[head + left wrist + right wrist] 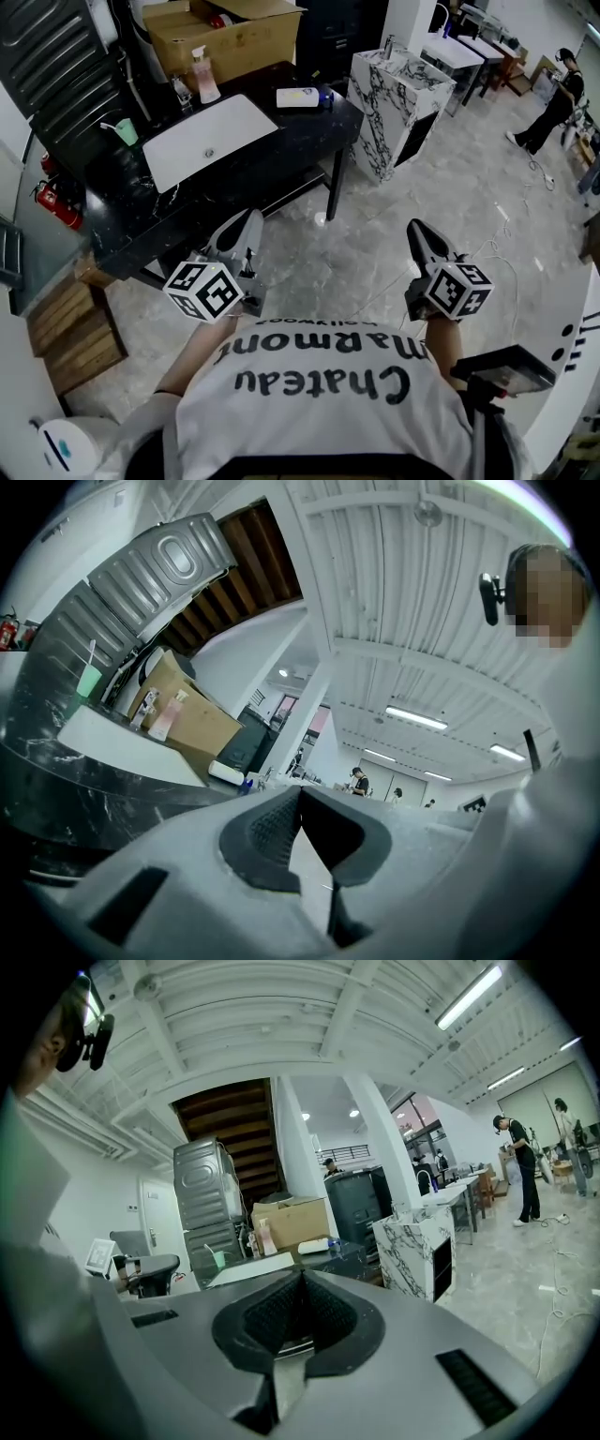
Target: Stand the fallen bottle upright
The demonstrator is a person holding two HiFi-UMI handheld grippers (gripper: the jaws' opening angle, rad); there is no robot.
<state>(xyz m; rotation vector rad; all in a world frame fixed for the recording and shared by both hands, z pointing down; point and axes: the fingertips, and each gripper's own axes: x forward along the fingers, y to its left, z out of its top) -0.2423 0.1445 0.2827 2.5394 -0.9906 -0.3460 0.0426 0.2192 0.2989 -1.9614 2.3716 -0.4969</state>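
Left gripper closed, empty | right gripper closed, empty | black table: white bottle lying flat | marble floor

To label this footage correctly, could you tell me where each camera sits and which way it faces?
Head view: on the person's head, looking steeply down at the floor and black table; shirt, left gripper and right gripper show.
Left gripper view: on the left gripper, facing the table along its shut jaws; shirt at right.
Right gripper view: on the right gripper, facing the table likewise; shirt at left.
Shared: all show the cardboard box and fallen bottle.
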